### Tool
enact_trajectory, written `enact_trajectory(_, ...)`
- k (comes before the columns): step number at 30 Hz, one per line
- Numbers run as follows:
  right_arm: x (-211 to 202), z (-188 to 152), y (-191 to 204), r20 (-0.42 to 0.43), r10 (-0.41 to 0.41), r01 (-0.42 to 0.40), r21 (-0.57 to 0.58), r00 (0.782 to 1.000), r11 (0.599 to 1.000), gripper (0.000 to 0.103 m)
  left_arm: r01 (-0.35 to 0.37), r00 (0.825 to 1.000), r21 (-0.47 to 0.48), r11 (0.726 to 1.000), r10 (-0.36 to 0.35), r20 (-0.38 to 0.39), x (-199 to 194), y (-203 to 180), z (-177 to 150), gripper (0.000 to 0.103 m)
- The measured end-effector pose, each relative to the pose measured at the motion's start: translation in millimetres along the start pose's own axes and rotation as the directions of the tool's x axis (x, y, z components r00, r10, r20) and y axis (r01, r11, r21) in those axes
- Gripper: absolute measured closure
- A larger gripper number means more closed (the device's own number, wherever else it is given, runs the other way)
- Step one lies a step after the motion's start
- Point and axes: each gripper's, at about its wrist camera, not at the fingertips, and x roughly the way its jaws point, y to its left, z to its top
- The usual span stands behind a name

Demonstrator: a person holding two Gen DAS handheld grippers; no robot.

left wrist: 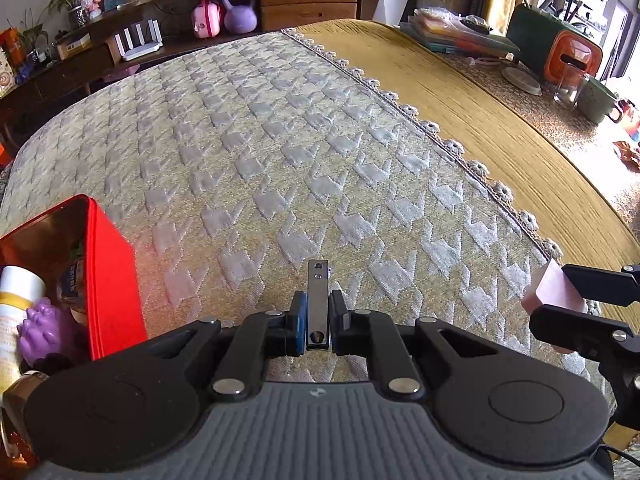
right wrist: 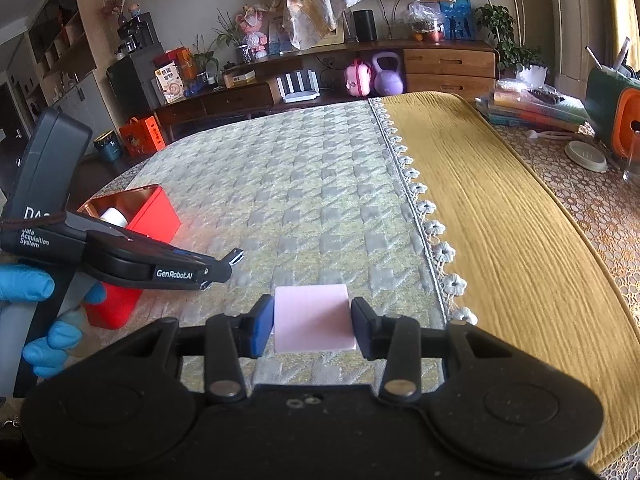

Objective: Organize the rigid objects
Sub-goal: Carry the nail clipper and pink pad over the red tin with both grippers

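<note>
My left gripper is shut on a slim dark metal bar that sticks forward over the quilted cloth. The same bar pokes out of the left gripper's tip in the right wrist view. A pink block sits squeezed between the blue pads of my right gripper, held just above the cloth. That block appears at the right edge of the left wrist view. A red tin box stands at the left, holding a white bottle and a purple toy.
The table carries a quilted grey-green cloth and a mustard cloth to the right, split by a lace trim. Books, a lid and a green-orange case sit at the far right. A hand in a blue glove holds the left gripper.
</note>
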Motion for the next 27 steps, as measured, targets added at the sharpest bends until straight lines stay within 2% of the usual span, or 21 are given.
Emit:
enact_trajectory(9,-28.4,13.8,30.5,0.05,0.013,-0.01,-0.06,0.999,0.998,0.062,0.023,0.998,-0.038,0.999,-0.021,0.055,-47.3,15.1,0.7,0.092)
enact_trajectory(15,-45.2,20.7,57.5,0.071,0.045,-0.038,-0.096,0.996,0.995,0.062,0.017,0.997,-0.077,0.997,-0.011,0.081,-81.9,34.0,-2.2,0.092)
enact_trajectory(27,-52.0,40.5,131.1,0.096,0.136,-0.114,-0.206,0.986,0.972,0.062,-0.04,0.985,-0.179,0.983,0.07,0.16,-155.3,114.6,-12.5,0.092)
